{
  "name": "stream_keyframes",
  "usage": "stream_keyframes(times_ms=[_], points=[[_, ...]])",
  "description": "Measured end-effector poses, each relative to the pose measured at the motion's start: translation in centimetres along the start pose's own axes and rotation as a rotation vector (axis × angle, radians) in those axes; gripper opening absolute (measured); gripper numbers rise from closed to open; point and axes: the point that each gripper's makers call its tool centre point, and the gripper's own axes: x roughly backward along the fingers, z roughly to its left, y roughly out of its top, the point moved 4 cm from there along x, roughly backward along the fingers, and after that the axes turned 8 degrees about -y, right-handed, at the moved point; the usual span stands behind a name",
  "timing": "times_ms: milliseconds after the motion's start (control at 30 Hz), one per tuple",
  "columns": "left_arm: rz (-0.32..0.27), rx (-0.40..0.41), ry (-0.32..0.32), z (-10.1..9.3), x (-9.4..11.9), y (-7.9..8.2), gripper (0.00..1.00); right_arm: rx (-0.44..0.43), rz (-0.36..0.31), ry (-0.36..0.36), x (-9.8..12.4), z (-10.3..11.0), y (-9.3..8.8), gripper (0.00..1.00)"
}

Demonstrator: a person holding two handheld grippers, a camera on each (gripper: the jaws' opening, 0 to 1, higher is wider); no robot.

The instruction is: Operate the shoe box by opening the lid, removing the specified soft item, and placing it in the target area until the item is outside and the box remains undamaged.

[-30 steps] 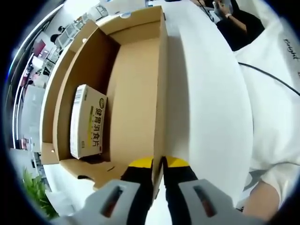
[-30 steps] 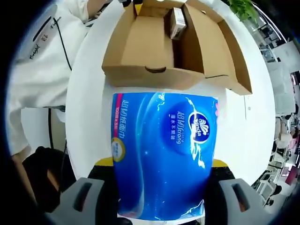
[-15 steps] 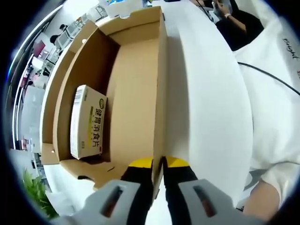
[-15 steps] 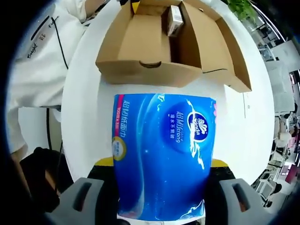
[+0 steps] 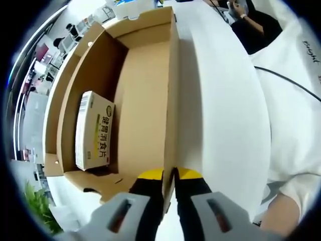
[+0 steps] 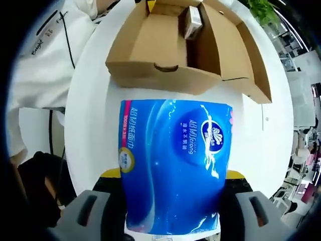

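The open brown shoe box point(image 5: 145, 100) lies on the white table point(image 5: 220, 110), its lid folded out to the left. My left gripper point(image 5: 169, 186) is shut on the box's near right wall, one yellow-tipped jaw on each side of it. Inside lies a small white medicine carton point(image 5: 94, 130). In the right gripper view a blue tissue pack point(image 6: 175, 165) sits crosswise between the jaws of my right gripper point(image 6: 173, 198), which is shut on it, outside the shoe box point(image 6: 165, 50) and above the white table point(image 6: 90, 110). The medicine carton point(image 6: 192, 21) shows in the box.
A person in white clothing point(image 5: 296, 100) stands close to the table's edge, and a dark cable point(image 5: 286, 83) runs over it. A green plant point(image 5: 40, 211) stands beyond the table's far side. Office furniture fills the background point(image 5: 45, 55).
The right gripper view has shifted slightly, with the shoe box a bit further off and moved sideways; the tissue pack stays held. The left gripper view is unchanged.
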Motion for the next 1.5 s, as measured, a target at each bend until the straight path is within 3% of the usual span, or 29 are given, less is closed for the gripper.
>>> stream_keyframes(times_ms=[733,833,1500], points=[[-0.003,-0.002,0.004,0.0,0.0,0.0,0.07,-0.021,-0.004,0.014,-0.1,0.5,-0.1,0.75],[-0.003,-0.004,0.005,0.0,0.0,0.0,0.07,0.005,-0.014,0.004,0.1,0.6,0.1,0.75],[-0.007,-0.007,0.004,0.0,0.0,-0.1,0.07,-0.038,-0.055,-0.042,2.6,0.1,0.6,0.67]])
